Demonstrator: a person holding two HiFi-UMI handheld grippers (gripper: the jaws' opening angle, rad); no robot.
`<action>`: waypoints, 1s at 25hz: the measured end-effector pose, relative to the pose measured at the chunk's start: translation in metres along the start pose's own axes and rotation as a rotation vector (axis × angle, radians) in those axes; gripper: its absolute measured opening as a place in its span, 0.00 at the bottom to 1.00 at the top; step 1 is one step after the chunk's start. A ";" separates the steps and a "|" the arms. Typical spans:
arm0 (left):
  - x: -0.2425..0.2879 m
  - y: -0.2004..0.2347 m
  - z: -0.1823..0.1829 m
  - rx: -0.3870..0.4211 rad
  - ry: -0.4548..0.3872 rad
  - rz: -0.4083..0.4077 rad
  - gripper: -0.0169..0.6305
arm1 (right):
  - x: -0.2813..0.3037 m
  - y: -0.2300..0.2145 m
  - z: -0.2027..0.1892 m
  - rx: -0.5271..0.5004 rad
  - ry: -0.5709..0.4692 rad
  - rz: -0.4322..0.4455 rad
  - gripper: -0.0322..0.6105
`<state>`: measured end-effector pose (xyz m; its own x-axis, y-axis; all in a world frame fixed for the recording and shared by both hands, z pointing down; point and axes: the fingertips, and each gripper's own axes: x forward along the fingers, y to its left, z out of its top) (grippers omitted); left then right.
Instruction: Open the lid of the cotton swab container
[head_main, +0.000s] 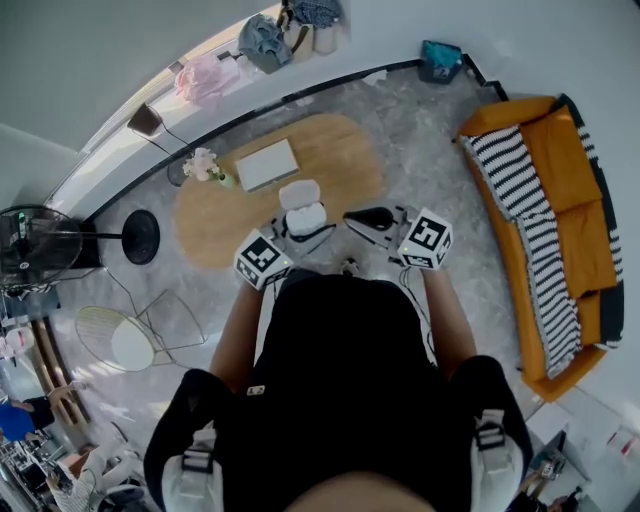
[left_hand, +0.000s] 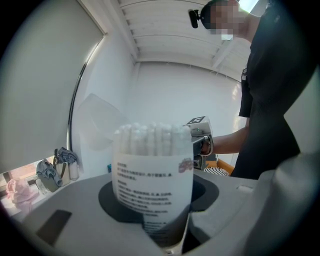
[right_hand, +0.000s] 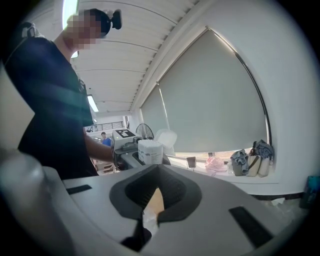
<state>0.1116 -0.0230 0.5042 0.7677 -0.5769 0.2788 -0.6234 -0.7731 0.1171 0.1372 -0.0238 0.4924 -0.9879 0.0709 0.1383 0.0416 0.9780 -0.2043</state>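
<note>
The cotton swab container (head_main: 304, 219) is a clear tub with a white printed label, held upright above the table. My left gripper (head_main: 300, 228) is shut on its lower body (left_hand: 152, 182). Its hinged lid (head_main: 298, 192) stands tipped back and open, and the white swab tips (left_hand: 152, 134) show at the top. The translucent lid (left_hand: 95, 125) rises behind the tub on the left. My right gripper (head_main: 366, 217) hovers just right of the container, shut with nothing between its pads (right_hand: 157, 172). From there the container (right_hand: 150, 151) and its raised lid (right_hand: 166, 138) show ahead.
Below the grippers lies an oval wooden table (head_main: 215, 215) with a white flat box (head_main: 267, 164) and a small flower vase (head_main: 205, 166). An orange sofa (head_main: 565, 170) with a striped blanket is at the right. A standing fan (head_main: 40, 240) and a wire chair (head_main: 130, 338) are at the left.
</note>
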 end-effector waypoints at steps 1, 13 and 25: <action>0.000 0.000 0.001 0.002 -0.001 0.002 0.32 | -0.001 0.001 -0.001 0.000 0.003 0.001 0.04; -0.006 -0.006 -0.012 -0.026 0.006 -0.004 0.32 | 0.007 0.003 -0.016 0.017 0.039 -0.011 0.04; -0.007 -0.004 -0.012 -0.021 0.004 -0.001 0.32 | 0.007 0.002 -0.024 0.017 0.063 -0.015 0.04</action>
